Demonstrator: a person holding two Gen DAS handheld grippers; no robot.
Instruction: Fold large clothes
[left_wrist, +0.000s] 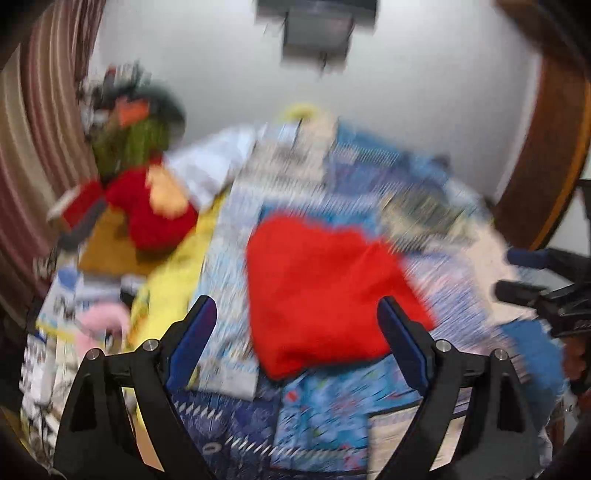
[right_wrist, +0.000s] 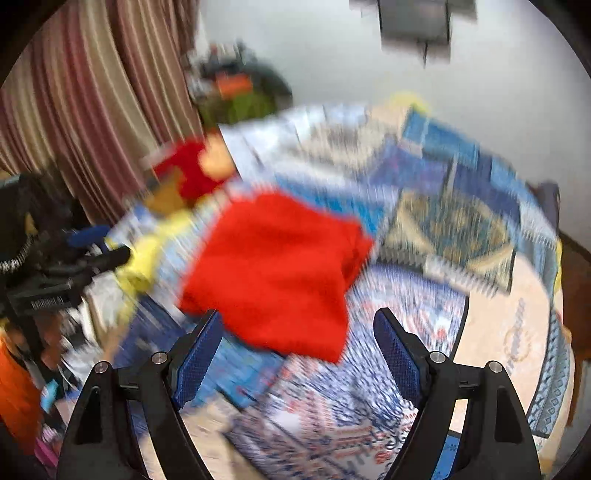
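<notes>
Red garment (left_wrist: 325, 295) lies folded on the bed (left_wrist: 332, 417), both grippers empty above it.

We see both views motion-blurred. Our left gripper (left_wrist: 297, 319) has its jaws spread wide with nothing between them; the red garment sits on the patterned blue bedspread beyond the blue pads (left_wrist: 195, 332), not touched. Our right gripper (right_wrist: 297, 332) also has its jaws wide apart and empty, the same garment (right_wrist: 273, 273) ahead and slightly left of it. In the left view the right gripper shows at the right edge (left_wrist: 535, 273); in the right view the left one shows at the left edge (right_wrist: 96, 247). A red plush toy (left_wrist: 155, 210) and yellow cloth (left_wrist: 173, 273) lie left of the garment, striped curtain (right_wrist: 92, 110) behind.
</notes>
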